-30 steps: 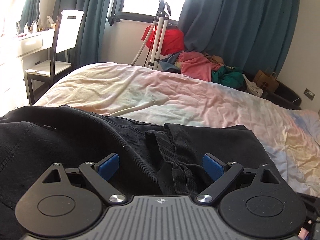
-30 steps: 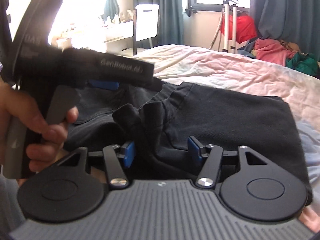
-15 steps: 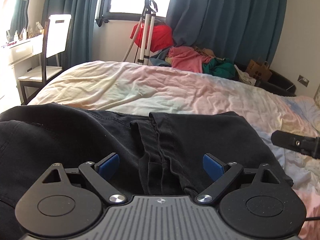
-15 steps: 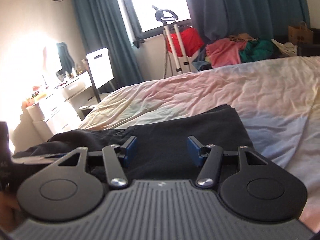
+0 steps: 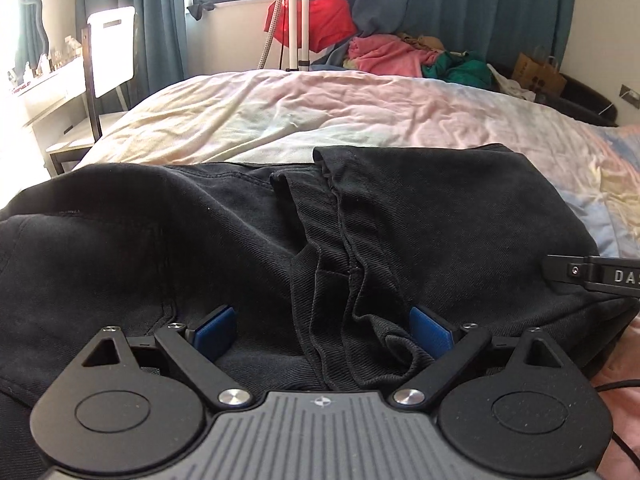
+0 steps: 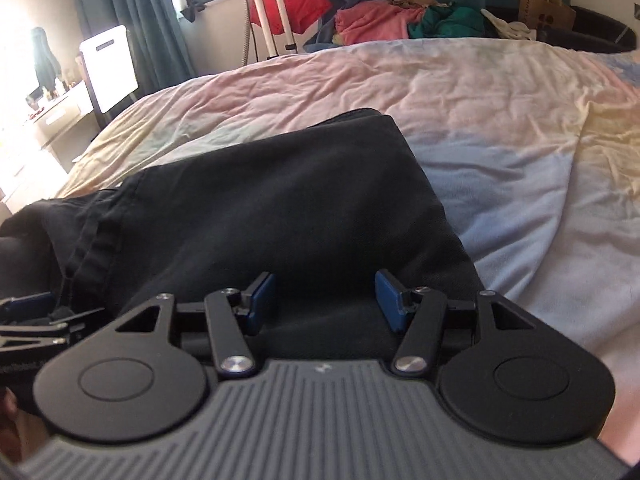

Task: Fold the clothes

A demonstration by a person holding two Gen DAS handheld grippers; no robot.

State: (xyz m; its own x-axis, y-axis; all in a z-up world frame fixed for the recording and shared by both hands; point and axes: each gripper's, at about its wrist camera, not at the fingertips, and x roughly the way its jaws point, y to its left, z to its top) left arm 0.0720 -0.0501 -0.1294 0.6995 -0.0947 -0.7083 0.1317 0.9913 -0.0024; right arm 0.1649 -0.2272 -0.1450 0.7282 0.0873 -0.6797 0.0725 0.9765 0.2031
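Black trousers (image 5: 440, 216) lie on the bed (image 5: 360, 104), both the left gripper (image 5: 322, 332) and right gripper (image 6: 324, 300) spread apart.

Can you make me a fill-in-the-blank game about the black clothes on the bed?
1. The black clothes lie on a ____.
2. The left gripper has its jaws ____.
3. Beyond the bed, beside the pink clothes, lies a heap of ____ clothes.
4. The pads of the right gripper are colored ____.

Missing words: bed; open; green; blue
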